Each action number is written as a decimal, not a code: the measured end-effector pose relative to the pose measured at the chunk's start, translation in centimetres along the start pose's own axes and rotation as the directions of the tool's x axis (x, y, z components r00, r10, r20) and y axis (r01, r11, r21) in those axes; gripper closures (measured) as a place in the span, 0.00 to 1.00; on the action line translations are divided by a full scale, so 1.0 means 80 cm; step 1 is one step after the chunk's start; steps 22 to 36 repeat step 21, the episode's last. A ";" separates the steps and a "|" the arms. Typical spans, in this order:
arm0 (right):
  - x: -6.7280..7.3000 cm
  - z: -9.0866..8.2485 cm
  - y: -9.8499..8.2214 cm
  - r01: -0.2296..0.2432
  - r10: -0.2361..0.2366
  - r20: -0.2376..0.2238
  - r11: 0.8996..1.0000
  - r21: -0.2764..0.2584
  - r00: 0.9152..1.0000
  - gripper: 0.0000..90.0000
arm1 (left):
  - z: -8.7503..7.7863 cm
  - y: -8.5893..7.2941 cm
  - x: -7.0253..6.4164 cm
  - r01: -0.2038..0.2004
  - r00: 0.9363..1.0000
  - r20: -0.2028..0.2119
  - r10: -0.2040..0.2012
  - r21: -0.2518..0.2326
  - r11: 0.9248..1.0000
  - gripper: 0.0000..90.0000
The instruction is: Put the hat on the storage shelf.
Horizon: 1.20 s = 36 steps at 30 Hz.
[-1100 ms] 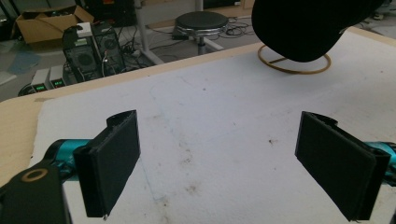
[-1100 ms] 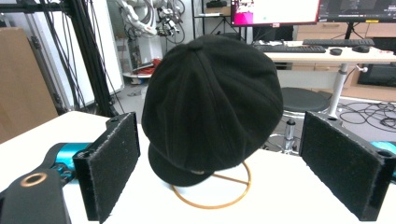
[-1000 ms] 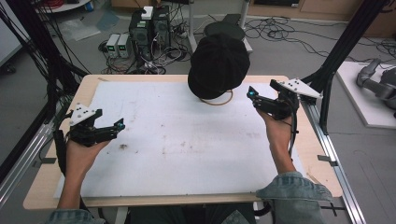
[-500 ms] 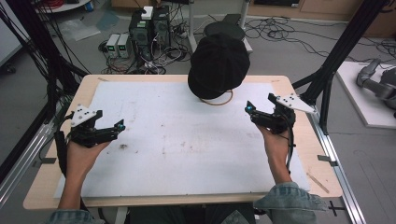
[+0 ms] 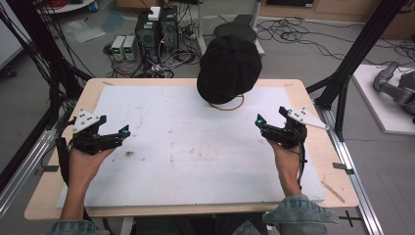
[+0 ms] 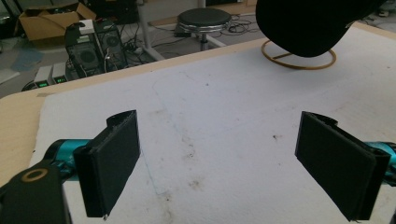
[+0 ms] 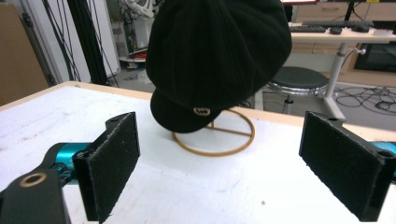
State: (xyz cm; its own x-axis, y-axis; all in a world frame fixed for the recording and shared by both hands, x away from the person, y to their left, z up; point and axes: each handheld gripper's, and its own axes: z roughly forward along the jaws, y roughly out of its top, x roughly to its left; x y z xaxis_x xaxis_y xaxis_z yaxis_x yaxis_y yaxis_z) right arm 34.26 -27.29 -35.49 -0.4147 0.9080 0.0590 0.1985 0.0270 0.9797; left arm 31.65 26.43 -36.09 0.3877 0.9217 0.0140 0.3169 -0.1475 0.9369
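Observation:
A black cap (image 5: 228, 68) hangs on a gold wire stand whose ring base (image 5: 238, 105) rests at the far middle of the table. My right gripper (image 5: 260, 124) is open and empty, held over the right side of the white sheet (image 5: 195, 147), pointing left toward the stand. In the right gripper view its jaws (image 7: 224, 163) frame the cap (image 7: 219, 56) and the ring base (image 7: 215, 140), still a way off. My left gripper (image 5: 123, 134) is open and empty over the left side. In its own view (image 6: 224, 163) the cap (image 6: 313, 23) sits far right.
The white sheet covers most of a wooden table (image 5: 313, 98). Black frame posts (image 5: 350, 58) stand at both sides. Computer boxes (image 5: 154, 29), a stool (image 5: 235, 29) and loose cables lie on the floor beyond the far edge.
My right gripper has drawn back from the far right toward the near side of the table, staying open. The left gripper has hardly moved.

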 end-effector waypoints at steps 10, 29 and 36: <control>-0.003 -0.001 -0.043 0.014 -0.015 0.010 1.000 0.020 1.000 0.13 | 0.001 -0.002 0.002 0.003 1.000 -0.006 -0.003 0.001 1.000 0.16; -0.001 -0.001 -0.051 0.021 -0.021 -0.003 0.999 0.042 1.000 0.13 | 0.000 -0.002 0.003 0.004 1.000 -0.011 -0.004 0.002 1.000 0.16; -0.001 -0.001 -0.051 0.021 -0.021 -0.003 0.999 0.042 1.000 0.13 | 0.000 -0.002 0.003 0.004 1.000 -0.011 -0.004 0.002 1.000 0.16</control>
